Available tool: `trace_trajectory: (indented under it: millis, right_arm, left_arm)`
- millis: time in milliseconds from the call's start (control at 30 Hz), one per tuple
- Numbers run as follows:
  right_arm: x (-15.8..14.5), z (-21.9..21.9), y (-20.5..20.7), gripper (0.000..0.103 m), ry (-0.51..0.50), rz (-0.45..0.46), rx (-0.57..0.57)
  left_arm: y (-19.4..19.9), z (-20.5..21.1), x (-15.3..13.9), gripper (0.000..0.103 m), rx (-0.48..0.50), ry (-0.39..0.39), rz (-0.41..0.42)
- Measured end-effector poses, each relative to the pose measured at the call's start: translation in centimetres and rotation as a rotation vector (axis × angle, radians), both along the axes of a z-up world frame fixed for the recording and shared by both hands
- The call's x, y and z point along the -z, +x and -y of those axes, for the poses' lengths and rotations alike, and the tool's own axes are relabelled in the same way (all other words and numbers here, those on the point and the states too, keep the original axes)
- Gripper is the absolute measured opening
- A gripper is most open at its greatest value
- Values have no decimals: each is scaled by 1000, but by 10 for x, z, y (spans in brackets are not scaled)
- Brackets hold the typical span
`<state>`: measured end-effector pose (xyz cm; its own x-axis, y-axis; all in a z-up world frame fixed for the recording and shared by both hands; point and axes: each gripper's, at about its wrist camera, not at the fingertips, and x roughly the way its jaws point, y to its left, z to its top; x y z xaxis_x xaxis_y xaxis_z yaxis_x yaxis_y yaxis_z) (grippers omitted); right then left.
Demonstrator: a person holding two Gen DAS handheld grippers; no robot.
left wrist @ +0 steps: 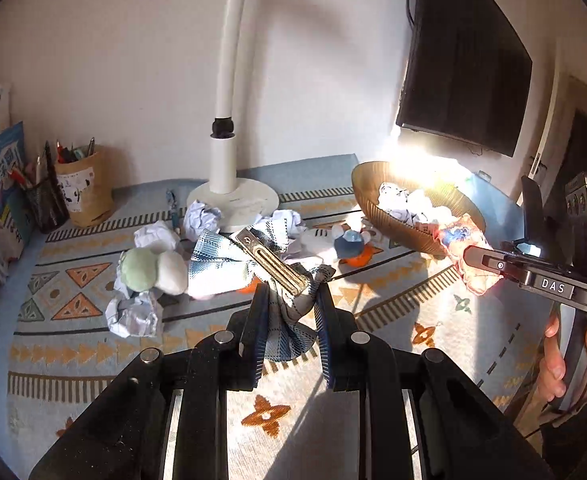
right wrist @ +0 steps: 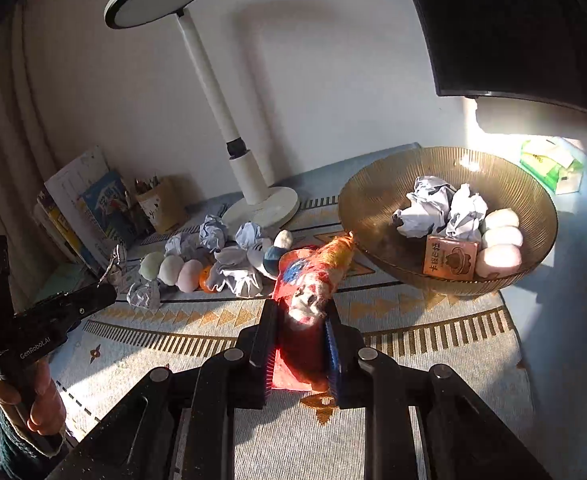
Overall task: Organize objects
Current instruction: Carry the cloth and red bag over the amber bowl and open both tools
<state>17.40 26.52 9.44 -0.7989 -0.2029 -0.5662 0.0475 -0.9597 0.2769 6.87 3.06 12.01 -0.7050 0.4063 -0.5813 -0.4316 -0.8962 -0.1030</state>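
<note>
Both your grippers are loaded. Your left gripper (left wrist: 293, 312) is clamped on a blue plaid cloth piece with a metal clip (left wrist: 271, 262); the cloth bunches between the jaws and the clip sticks out ahead of the tips. Your right gripper (right wrist: 303, 328) is clamped on a red-orange patterned fabric piece (right wrist: 313, 276), which pokes forward past the jaws toward the bowl (right wrist: 373, 208). Both items look lifted off the table mat (left wrist: 93, 344).

Risks: the plaid cloth is held by loose fabric only, so the heavier clip end could swing or slip out if you tilt or move fast. The red fabric is soft and looks pinched near one end; it may sag and catch the bowl rim just ahead of your right jaws, nudging the bowl. Glare over the bowl washes out its near rim in the left view, so a drop judged from there could miss.

Around: the bowl, ahead and right of the right jaws, already holds crumpled paper (right wrist: 429, 204), a small orange box (right wrist: 449, 258) and pale round soft pieces (right wrist: 499, 240), so free room is mostly on its near-left side. Ahead-left of both jaws lies a pile: paper balls (left wrist: 133, 312), a green-white plush (left wrist: 149, 266), a small blue-orange toy (left wrist: 351, 246). The lamp (left wrist: 229, 184) stands behind that pile, pencil cups (left wrist: 85, 192) and books (left wrist: 1, 184) far left. The two grippers are near each other; watch they don't collide.
</note>
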Motion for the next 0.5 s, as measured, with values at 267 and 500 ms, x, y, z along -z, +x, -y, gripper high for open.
trace_trajectory:
  millis: [267,500]
  right_arm:
    - [-54,-86,-10,21,-32,-130,237]
    - [-45,-121,-54,21,-18,-88,323]
  left_arm:
    - [-49,-122,-43,19,183,4,-77]
    - [-101,-201,-28,19,229,15,-43]
